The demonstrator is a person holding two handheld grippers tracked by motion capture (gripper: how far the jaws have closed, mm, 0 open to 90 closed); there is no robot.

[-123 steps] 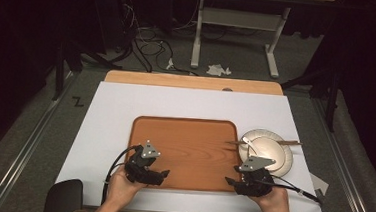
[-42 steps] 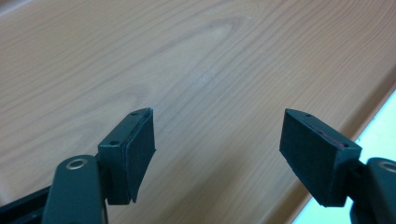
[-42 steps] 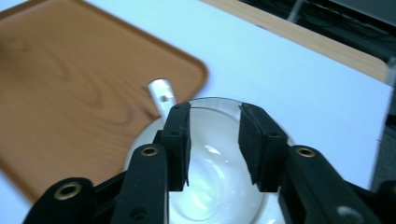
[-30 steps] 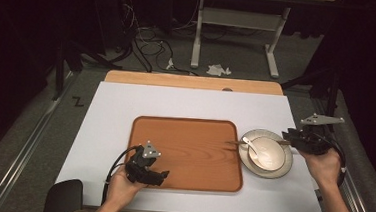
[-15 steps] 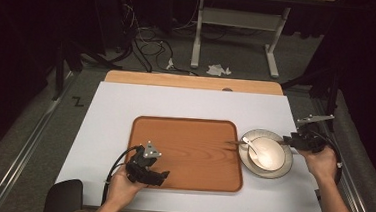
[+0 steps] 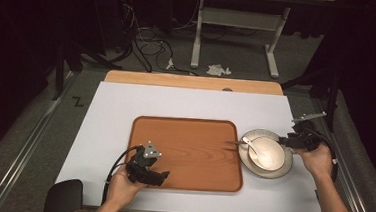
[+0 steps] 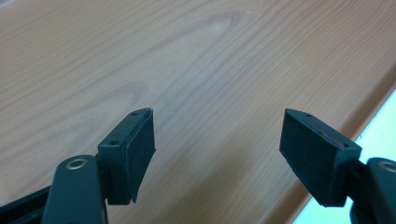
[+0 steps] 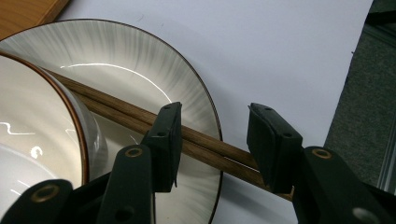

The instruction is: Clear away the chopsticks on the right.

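Both jaws of the right gripper stand apart, and they have just been opening; a pair of brown chopsticks runs between them, the pads clear of the wood on either side. Those chopsticks lie side by side across the rim of a pale plate with grey streaks and a thin dark edge, their near ends sticking out past that rim over the white table cover. A cream bowl with a brown lip sits on the plate, and the chopsticks pass under or behind its side; I cannot tell which.

From where I stand looking down, the right gripper is at the right edge of the plate, held in the person's right hand. A spoon rests in the bowl, and the far tips of the chopsticks reach over the right rim of the wooden tray, which lies just beside the plate.

On the other side, the left gripper rests at the tray's near left corner in the left hand. Its jaws are wide apart too, with nothing between them but the bare wood grain of the tray.
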